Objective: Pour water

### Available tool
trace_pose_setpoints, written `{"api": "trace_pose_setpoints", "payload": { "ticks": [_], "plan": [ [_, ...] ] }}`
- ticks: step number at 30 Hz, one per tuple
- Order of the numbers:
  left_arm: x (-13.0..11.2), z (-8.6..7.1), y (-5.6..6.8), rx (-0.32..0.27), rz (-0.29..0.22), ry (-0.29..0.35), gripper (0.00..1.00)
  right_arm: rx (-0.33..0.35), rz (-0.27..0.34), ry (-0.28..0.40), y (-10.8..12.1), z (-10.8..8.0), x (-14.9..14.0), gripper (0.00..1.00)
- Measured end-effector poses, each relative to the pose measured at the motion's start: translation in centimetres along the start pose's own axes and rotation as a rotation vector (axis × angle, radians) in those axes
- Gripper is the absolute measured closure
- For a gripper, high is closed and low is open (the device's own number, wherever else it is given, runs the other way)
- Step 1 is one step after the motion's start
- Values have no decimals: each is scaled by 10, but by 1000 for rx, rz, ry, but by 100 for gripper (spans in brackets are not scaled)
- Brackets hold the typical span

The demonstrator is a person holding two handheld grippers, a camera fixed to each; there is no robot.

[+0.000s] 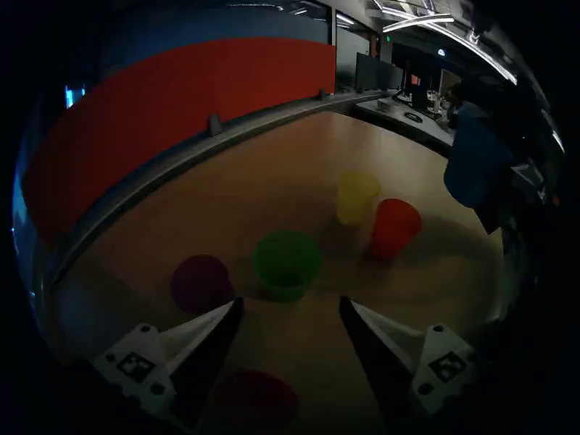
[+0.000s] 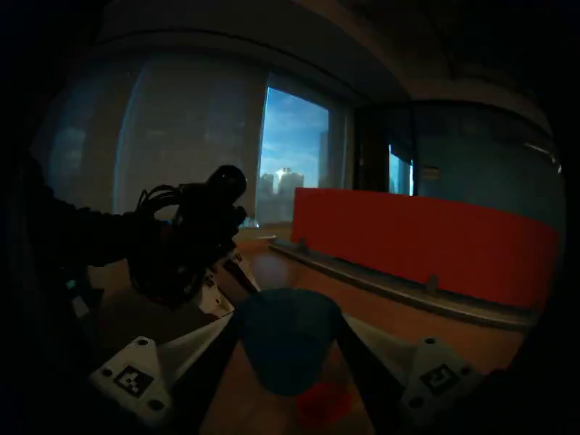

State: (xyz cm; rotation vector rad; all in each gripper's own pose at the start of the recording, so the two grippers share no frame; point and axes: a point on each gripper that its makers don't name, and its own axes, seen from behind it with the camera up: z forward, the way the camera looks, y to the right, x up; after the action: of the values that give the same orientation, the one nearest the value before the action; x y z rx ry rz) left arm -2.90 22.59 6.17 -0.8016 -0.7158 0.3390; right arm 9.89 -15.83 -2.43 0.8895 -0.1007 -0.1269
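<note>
**A:** Where's the blue cup (image 2: 288, 348) in relation to the jaws?

**B:** In the right gripper view it sits upright between the right gripper (image 2: 288, 319) fingers. The jaws are closed on it, one finger against each side. It hangs above the wooden counter (image 1: 290, 167), with a red cup (image 2: 322, 402) standing just below it.

**A:** And the left gripper (image 1: 290, 300)?

**B:** Its jaws are spread wide and hold nothing. The green cup (image 1: 287, 264) stands just ahead of the fingertips, in line with the gap. A purple cup (image 1: 201, 283) is beside it on the left. A yellow cup (image 1: 357, 196) and an orange-red cup (image 1: 394, 228) are farther off, nearly touching each other. A dark red cup (image 1: 255, 399) sits low between the fingers.

**A:** Anything in the cups?

**B:** I can't tell; it's too dim to see inside them.

**A:** Any writing?

**B:** Square black-and-white tags (image 1: 136, 366) on the fingers, with nothing I can read.
</note>
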Motion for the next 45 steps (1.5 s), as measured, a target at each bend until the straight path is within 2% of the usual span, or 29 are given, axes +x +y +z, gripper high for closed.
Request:
{"api": "trace_pose_setpoints", "payload": {
  "ticks": [14, 32, 45],
  "plan": [
    [4, 20, 6, -12, -21, -56, 2, -5, 0, -2, 5, -3, -2, 4],
    [10, 40, 8, 30, -20, -99, 2, -10, 0, 0, 10, -9, -5, 4],
    [12, 51, 3, 71, -50, -108, 2, -14, -1, 1, 13, -11, -6, 4]
  ]
}}
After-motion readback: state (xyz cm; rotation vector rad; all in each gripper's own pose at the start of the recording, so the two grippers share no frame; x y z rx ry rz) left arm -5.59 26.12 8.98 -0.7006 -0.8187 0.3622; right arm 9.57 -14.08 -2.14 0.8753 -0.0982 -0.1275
